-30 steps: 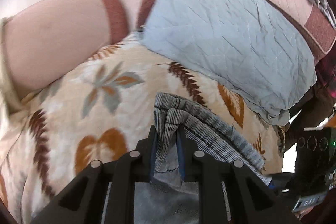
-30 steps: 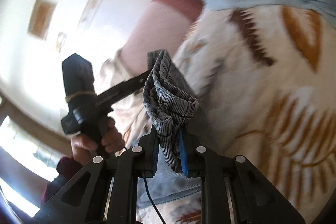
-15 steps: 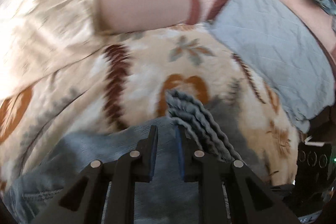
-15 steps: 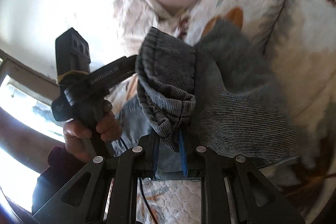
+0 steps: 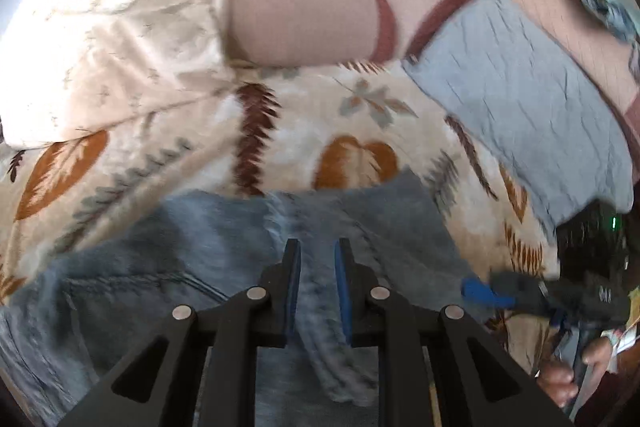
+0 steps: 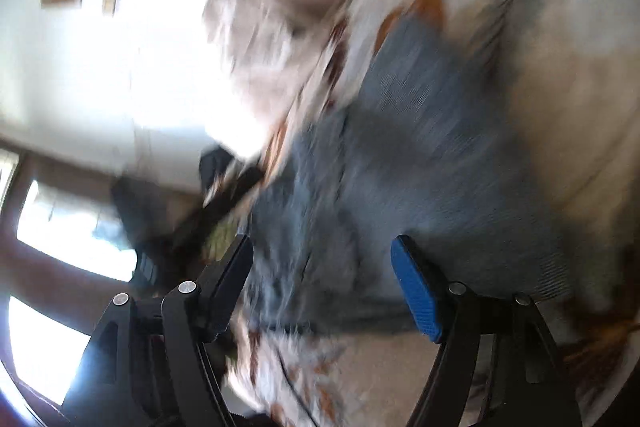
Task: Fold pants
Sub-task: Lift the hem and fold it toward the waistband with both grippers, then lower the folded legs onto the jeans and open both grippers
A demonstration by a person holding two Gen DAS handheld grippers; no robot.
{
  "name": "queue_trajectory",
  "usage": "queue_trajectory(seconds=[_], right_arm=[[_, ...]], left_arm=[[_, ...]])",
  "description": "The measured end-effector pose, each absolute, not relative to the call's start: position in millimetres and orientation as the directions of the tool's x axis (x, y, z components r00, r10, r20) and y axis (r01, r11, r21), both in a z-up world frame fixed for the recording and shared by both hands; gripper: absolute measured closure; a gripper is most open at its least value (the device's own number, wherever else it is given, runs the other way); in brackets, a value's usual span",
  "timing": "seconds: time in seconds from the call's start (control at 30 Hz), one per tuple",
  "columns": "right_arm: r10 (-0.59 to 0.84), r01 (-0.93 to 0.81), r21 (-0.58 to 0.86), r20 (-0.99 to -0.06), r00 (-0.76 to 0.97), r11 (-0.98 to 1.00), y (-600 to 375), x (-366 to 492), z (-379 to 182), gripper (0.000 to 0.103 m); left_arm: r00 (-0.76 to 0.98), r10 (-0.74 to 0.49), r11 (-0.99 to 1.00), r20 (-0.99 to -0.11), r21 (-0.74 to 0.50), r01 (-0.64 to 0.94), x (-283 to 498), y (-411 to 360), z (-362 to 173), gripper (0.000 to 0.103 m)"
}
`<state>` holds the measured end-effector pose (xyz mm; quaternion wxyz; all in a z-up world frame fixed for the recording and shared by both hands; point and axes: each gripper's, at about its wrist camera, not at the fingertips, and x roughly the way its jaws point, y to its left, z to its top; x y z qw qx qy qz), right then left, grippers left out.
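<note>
Blue denim pants (image 5: 180, 259) lie on the leaf-patterned blanket (image 5: 248, 143), folded over on themselves. My left gripper (image 5: 318, 251) points down at them, and a ridge of the denim runs between its blue pads, which are shut on it. In the right wrist view the pants (image 6: 400, 167) lie blurred below my right gripper (image 6: 324, 251). Its jaws are opening and stand wide, with the cloth under the gap and neither pad pressing on it. The right gripper (image 5: 496, 291) also shows at the right edge of the left wrist view, held by a hand (image 5: 560, 383).
A pink bolster pillow (image 5: 304, 15) and a cream cloth (image 5: 120, 27) lie at the head of the bed. A grey-blue quilted cloth (image 5: 520, 87) covers the right side. A wall and a bright window (image 6: 72, 239) are to the left in the right wrist view.
Both grippers came down and laid the held ribbed edge onto the pants on the bed. The right gripper let go of the cloth and its jaws spread apart. The left stays closed.
</note>
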<state>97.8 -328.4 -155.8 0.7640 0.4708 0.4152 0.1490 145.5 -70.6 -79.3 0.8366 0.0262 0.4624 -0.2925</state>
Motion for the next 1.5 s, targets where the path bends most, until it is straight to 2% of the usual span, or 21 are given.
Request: queue_trajectory(seconds=[0.07,0.13,0.23,0.47,0.57,0.7,0.83,0.97,1.07,1.17,1.27,1.5], right_arm=[[0.585,0.188,0.820,-0.527,0.617,0.540,-332,100,-158,0.031],[0.611,0.219,0.824,-0.541,0.578,0.522,-330,103,-171,0.031],[0.609,0.278,0.807,-0.579,0.542,0.520,-328,102,-189,0.035],[0.610,0.276,0.819,-0.563,0.558,0.503,-333,96,-178,0.033],[0.571,0.219,0.803,-0.558,0.602,0.554,-338,85,-157,0.029],[0.564,0.146,0.790,-0.540,0.625,0.595,-334,73,-141,0.029],[0.573,0.091,0.771,-0.541,0.615,0.630,-320,66,-134,0.029],[0.569,0.055,0.735,-0.568,0.595,0.676,-295,67,-132,0.029],[0.567,0.031,0.714,-0.580,0.585,0.699,-276,69,-131,0.029],[0.564,0.011,0.693,-0.596,0.571,0.721,-257,71,-134,0.029],[0.578,-0.004,0.689,-0.604,0.548,0.724,-242,73,-139,0.029],[0.549,-0.062,0.604,-0.672,0.498,0.795,-218,73,-150,0.031]], left_arm=[[0.369,-0.453,0.823,-0.811,-0.222,0.523,136,-84,-93,0.083],[0.321,-0.408,0.831,-0.855,-0.202,0.518,130,-94,-115,0.083],[0.279,-0.347,0.847,-0.895,-0.171,0.504,118,-98,-138,0.084],[0.352,-0.340,0.864,-0.872,-0.141,0.483,89,-90,-139,0.084],[0.350,-0.360,0.873,-0.865,-0.181,0.453,84,-83,-132,0.084],[0.429,-0.407,0.894,-0.806,-0.256,0.367,67,-52,-111,0.083],[0.561,-0.326,0.940,-0.761,-0.196,0.281,37,-4,-90,0.075],[0.681,-0.154,0.987,-0.716,-0.141,0.076,14,64,-80,0.044],[0.731,-0.045,0.988,-0.681,-0.141,-0.070,0,114,-79,0.040],[0.712,0.046,0.967,-0.701,-0.149,-0.208,-2,152,-90,0.039],[0.673,0.046,0.936,-0.738,-0.203,-0.287,0,170,-107,0.039],[0.632,0.089,0.922,-0.770,-0.176,-0.344,11,168,-120,0.039]])
